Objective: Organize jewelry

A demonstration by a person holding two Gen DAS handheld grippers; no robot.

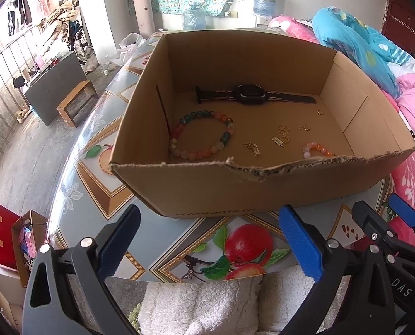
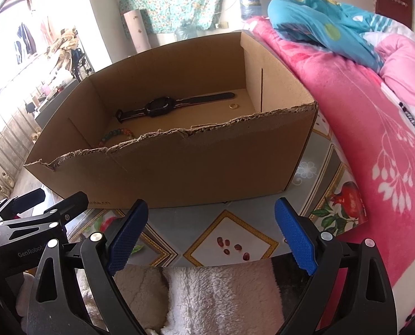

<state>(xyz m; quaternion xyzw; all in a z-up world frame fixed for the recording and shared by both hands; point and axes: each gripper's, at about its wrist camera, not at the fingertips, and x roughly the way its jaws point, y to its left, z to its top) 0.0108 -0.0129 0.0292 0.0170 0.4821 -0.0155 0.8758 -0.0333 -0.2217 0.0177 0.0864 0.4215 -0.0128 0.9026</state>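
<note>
Jewelry lies loose on the floor of the cardboard box (image 1: pixel 207 189) at frame centre, on the desk (image 1: pixel 96 167): black watch (image 1: pixel 249 95) at back, beaded bracelet (image 1: pixel 202 136) left, gold ring (image 1: pixel 320 112) right. Left hand-held gripper (image 1: pixel 207 245) and right hand-held gripper (image 2: pixel 210 240) at lower frame: both spread apart, gripping nothing.

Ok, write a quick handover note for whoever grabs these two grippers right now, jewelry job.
Left gripper: open, empty, held at the table's near edge in front of the cardboard box.
Right gripper: open, empty, beside the left one.
In the box: black watch along the back, large beaded bracelet at left, smaller beaded bracelet near the front wall, gold ring at back right, small gold chain pieces and charms loose in the middle.
Done: all visible jewelry sits inside the box.
Left: small gold pieces lie scattered; group them if needed.
</note>
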